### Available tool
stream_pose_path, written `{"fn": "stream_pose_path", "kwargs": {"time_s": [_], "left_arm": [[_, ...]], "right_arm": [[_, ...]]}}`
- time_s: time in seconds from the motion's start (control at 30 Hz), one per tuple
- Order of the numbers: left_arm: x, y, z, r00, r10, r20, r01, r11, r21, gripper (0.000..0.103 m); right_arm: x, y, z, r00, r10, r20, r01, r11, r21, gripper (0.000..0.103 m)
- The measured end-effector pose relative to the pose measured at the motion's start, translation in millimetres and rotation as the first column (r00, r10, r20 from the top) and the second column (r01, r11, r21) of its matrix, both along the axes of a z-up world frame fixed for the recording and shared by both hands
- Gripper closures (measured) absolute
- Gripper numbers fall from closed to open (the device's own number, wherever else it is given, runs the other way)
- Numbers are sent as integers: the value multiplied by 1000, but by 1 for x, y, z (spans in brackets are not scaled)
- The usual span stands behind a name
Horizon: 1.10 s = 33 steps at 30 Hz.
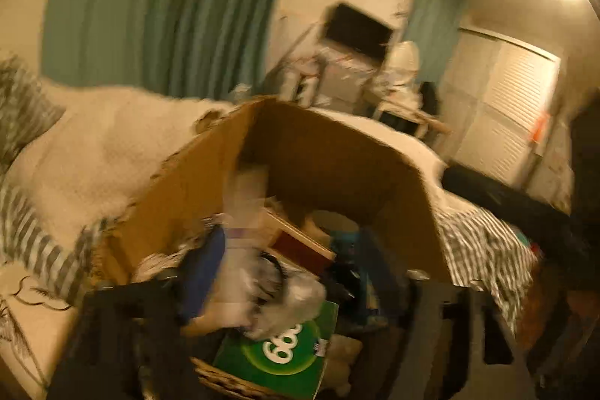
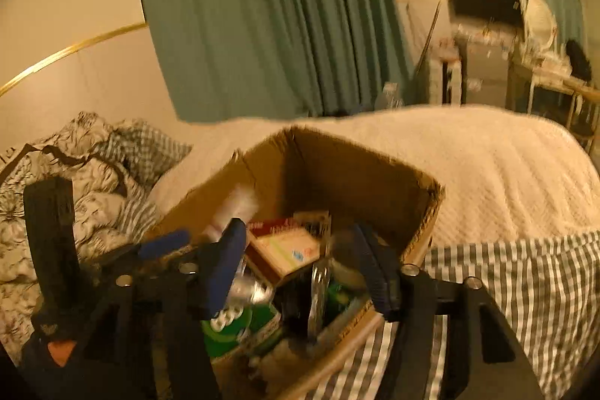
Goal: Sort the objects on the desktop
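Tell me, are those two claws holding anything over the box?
No. The right gripper and left gripper both stand open above the box, nothing pinched.

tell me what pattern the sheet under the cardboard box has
Grey and white checks on the sheet, clearest in the right wrist view, right of the cardboard box.

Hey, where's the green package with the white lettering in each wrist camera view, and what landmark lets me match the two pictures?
Left wrist view: the green package lies at bottom centre, at the near end of the cardboard box.
Right wrist view: it sits low and left of centre, partly hidden behind the blue left finger.
Shared landmark: the green curtain behind the bed.
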<state>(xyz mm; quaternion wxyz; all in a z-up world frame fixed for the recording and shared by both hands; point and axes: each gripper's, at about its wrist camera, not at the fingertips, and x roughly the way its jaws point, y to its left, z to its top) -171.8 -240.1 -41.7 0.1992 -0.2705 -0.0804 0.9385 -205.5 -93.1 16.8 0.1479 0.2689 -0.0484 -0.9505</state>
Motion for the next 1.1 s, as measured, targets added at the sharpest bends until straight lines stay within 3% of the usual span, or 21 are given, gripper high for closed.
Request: {"fn": "stream_pose_path", "kwargs": {"time_s": [0.03, 0.17, 0.27, 0.37, 0.4, 0.47, 0.57, 0.67, 0.77, 0.9, 1.1], "left_arm": [[8, 4, -1, 1000, -18, -24, 18, 999, -33, 0], [30, 14, -6, 996, -71, -52, 67, 994, -82, 0], [34, 12, -5, 998, -49, -48, 45, 995, -90, 0], [34, 7, -3, 1000, -23, -18, 22, 998, -51, 0], [33, 5, -1, 1000, -6, -6, 5, 999, -40, 0], [41, 9, 5, 999, 47, 7, -46, 998, -48, 0], [61, 30, 17, 995, 100, -28, -104, 979, -174, 0], [90, 55, 29, 997, 65, -45, -74, 967, -243, 0], [108, 83, 45, 996, 90, 1, -87, 970, -227, 0], [122, 124, 49, 993, 32, 112, -12, 985, -173, 0], [125, 193, 41, 991, 88, 97, -61, 967, -248, 0]], "right_arm": [[2, -1, -1, 1000, -15, -28, 15, 1000, 8, 44], [7, 2, -13, 993, -108, -53, 110, 993, 46, 31], [14, 21, -40, 969, -243, 54, 240, 969, 62, 31], [34, 49, -58, 950, -284, 130, 288, 957, -19, 31], [39, 56, -58, 941, -297, 160, 301, 954, -3, 31], [54, 69, -43, 939, -307, 154, 303, 952, 53, 31], [88, 91, -4, 952, -292, 93, 281, 952, 120, 31], [125, 116, 27, 955, -290, 67, 274, 944, 182, 31], [161, 140, 49, 959, -272, 83, 245, 939, 240, 30], [189, 160, 58, 965, -254, 63, 224, 927, 300, 30], [200, 186, 64, 975, -224, -9, 221, 953, 209, 29]]}}
